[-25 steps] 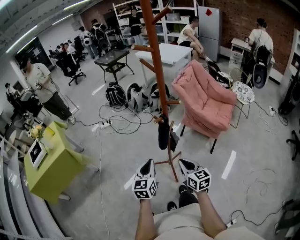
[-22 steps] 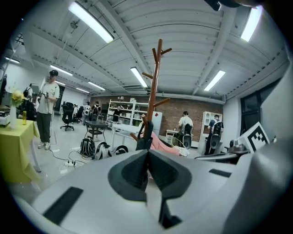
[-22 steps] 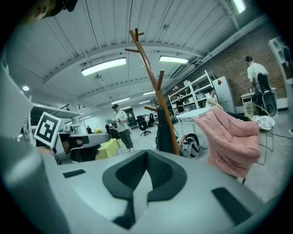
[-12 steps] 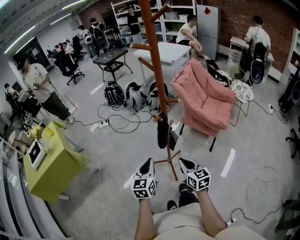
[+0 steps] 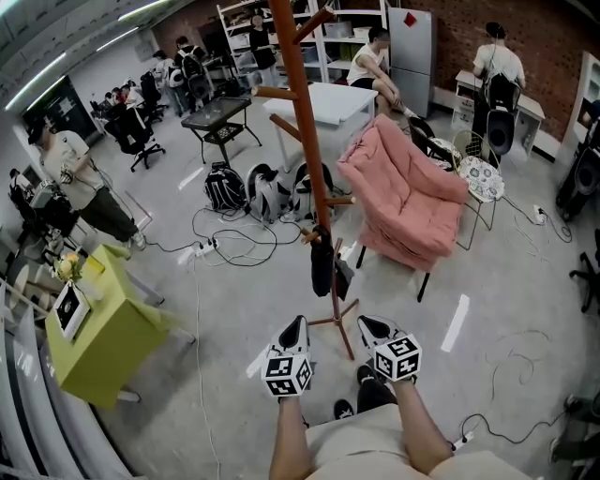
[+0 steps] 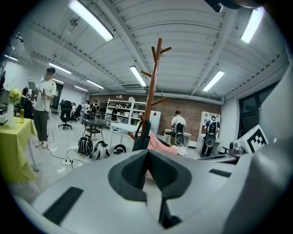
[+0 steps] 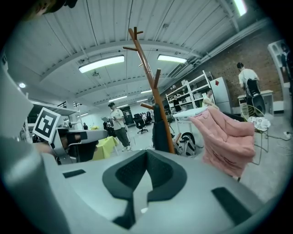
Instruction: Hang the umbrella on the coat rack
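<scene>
You are standing in a big open lab or workroom, not a home. A bare grey concrete floor [image 5: 234, 319] runs back to a red brick wall [image 5: 553, 28], and black cables [image 5: 239, 246] and a white power strip [image 5: 202, 248] trail loose across it. White metal shelving [image 5: 333, 37] lines the back. Long fluorescent strip lights [image 6: 91, 20] hang under a ribbed ceiling. A seated person [image 5: 373, 66] is beside a white table [image 5: 328, 103]. There are black wheeled office chairs [image 5: 131, 141], and black backpacks [image 5: 227, 187] lie on the floor.

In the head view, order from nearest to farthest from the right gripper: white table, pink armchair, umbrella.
1. umbrella, on the rack, just ahead of the right gripper.
2. pink armchair, ahead to the right.
3. white table, far beyond the rack.
</scene>
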Motion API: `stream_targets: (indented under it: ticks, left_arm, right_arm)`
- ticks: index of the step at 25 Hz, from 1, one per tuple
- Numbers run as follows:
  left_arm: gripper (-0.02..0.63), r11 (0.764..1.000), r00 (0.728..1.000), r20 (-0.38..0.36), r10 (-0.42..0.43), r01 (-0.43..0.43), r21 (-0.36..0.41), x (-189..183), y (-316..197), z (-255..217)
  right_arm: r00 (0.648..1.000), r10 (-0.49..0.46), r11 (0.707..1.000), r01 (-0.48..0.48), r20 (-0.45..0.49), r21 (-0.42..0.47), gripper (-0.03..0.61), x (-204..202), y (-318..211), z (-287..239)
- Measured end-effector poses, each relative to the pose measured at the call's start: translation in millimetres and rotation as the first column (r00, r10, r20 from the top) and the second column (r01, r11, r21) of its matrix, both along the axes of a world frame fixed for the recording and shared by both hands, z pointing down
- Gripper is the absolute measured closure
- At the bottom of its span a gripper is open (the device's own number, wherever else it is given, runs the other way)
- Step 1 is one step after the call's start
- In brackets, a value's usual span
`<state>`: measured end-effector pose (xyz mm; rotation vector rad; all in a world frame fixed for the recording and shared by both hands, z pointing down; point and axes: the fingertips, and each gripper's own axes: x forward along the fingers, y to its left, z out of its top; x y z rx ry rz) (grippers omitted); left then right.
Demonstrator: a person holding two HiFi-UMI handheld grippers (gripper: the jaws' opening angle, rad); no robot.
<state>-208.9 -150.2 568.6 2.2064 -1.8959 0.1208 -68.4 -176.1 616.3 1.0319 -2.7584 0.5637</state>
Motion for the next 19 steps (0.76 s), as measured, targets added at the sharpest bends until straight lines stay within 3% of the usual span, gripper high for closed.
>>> stream_targets:
  ticks: [19]
  left_arm:
    - [0.607,1.000,0.999,-0.028,-0.018,0.018,0.001,-7.7,3.9,-1.8]
  right_arm:
    - [1.000,-0.025,1.000,0.025,-0.006,0.006,0.575,-9.3,5.0,-0.6]
